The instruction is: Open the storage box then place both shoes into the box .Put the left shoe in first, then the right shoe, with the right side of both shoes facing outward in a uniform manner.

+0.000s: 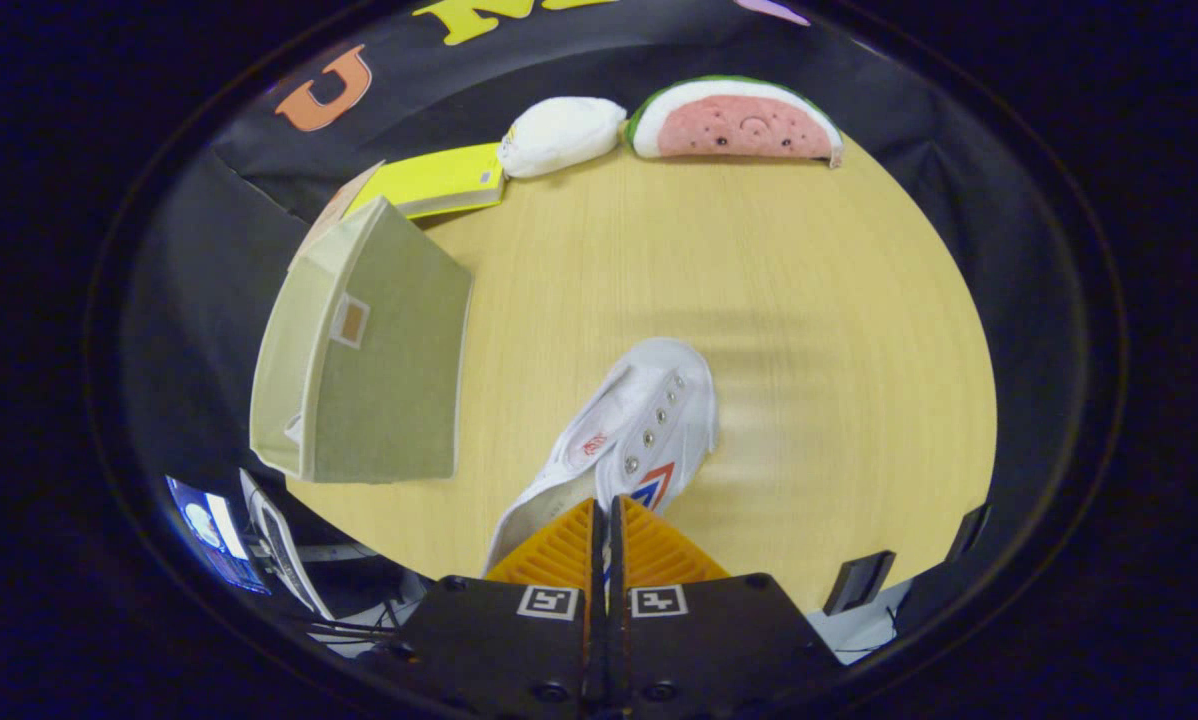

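A white canvas shoe (639, 420) with metal eyelets and a red and blue triangle mark hangs from my gripper (607, 508), toe pointing away over the wooden table (809, 300). Both fingers are shut on the shoe's upper rim near the heel, and the heel end is hidden behind them. The olive green fabric storage box (384, 370) stands to the left of the shoe, beyond and left of the fingers. Its broad green face carries a small label patch, and I cannot tell from here whether the box is open.
A yellow book (439, 180) lies behind the box. A white plush (562, 135) and a watermelon-slice plush (734, 120) rest at the table's far edge. The table's near edge runs just below the shoe, with a screen (209, 530) off to the lower left.
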Tool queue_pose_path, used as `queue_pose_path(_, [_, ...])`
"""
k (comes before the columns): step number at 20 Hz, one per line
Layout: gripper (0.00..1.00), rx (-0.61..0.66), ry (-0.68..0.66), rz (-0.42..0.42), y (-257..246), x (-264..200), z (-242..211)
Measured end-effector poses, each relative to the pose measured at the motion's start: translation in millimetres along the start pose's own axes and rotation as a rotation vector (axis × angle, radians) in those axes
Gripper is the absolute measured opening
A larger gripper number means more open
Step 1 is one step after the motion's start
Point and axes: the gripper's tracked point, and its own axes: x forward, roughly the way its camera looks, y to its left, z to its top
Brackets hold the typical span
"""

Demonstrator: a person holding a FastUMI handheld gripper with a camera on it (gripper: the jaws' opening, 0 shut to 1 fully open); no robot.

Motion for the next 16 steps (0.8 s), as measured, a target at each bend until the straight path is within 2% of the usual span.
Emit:
queue_pose_path(2, [0.06,0.004,0.003,-0.047,-16.1,17.5,-5.8])
queue_pose_path(4, [0.05,0.026,-0.002,-0.002,-11.1,24.1,-8.6])
queue_pose_path(6, [0.06,0.028,-0.015,-0.002,-12.1,22.3,-9.5])
queue_pose_path(9, [0.06,-0.022,-0.017,-0.053,-14.6,22.8,-20.7])
queue_pose_path(11, [0.06,-0.038,-0.038,-0.059,-11.7,24.3,-28.8])
queue_pose_path(12, [0.17,-0.045,-0.036,-0.079,-13.7,22.9,-31.5])
queue_pose_path(14, [0.58,-0.078,-0.028,-0.137,-20.2,28.6,-41.8])
queue_pose_path(15, [0.62,-0.090,-0.038,-0.178,-26.2,33.6,-41.6])
queue_pose_path(16, [0.62,-0.088,-0.054,-0.210,-30.4,37.5,-38.5])
